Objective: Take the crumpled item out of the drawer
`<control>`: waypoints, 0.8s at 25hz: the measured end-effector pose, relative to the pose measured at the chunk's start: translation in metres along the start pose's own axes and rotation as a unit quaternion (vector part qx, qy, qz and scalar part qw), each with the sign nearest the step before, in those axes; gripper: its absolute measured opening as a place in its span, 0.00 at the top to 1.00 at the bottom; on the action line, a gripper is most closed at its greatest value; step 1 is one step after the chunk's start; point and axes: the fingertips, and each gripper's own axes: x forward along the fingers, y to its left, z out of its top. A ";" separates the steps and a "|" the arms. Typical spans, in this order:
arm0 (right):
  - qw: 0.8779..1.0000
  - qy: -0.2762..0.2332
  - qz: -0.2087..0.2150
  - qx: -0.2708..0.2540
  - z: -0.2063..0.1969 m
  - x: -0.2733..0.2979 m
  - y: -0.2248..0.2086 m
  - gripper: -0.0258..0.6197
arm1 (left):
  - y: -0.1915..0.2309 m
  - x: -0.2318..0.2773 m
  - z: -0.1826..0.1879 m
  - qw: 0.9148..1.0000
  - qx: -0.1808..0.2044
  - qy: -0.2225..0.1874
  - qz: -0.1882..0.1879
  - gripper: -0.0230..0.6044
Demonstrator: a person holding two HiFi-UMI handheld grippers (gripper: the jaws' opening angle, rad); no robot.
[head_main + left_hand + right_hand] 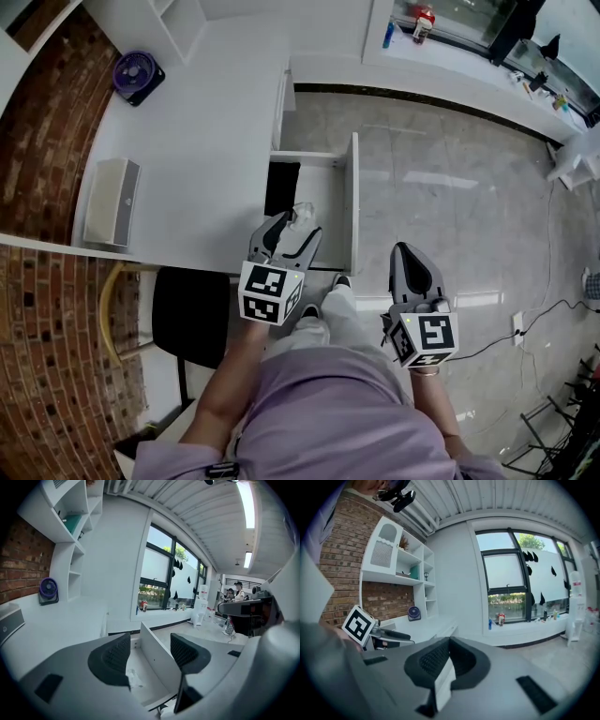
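The left gripper (150,651) is showing me, in its own view, fingers wide apart and empty. The head view is adding the crumpled item (303,216) in the drawer (353,202) of the white table (206,141). The right gripper (449,644) is pressing its fingers together above the grey floor (450,159).

Purple fan (138,75), grey box (112,202) — on desk (206,122); black chair (192,323).

A brick wall (37,122) flanks a white counter (206,141) bearing a purple fan (138,75). White shelves (415,573) rise above it. The floor (450,197) is glossy grey tile. Tall dark-framed windows (508,585) show greenery; strip lights (245,506) glow on the slatted ceiling (197,513).
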 end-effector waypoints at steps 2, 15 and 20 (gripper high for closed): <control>1.000 0.005 0.009 0.001 0.000 0.009 -0.005 0.96 | 0.001 0.009 -0.003 1.000 -0.004 0.010 0.005 0.56; 0.999 0.030 0.038 0.007 -0.005 0.048 -0.034 0.96 | 0.008 0.064 -0.050 0.995 -0.031 0.089 0.030 0.56; 0.998 0.039 0.045 0.008 -0.009 0.060 -0.039 0.96 | 0.013 0.078 -0.069 0.992 -0.035 0.119 0.036 0.56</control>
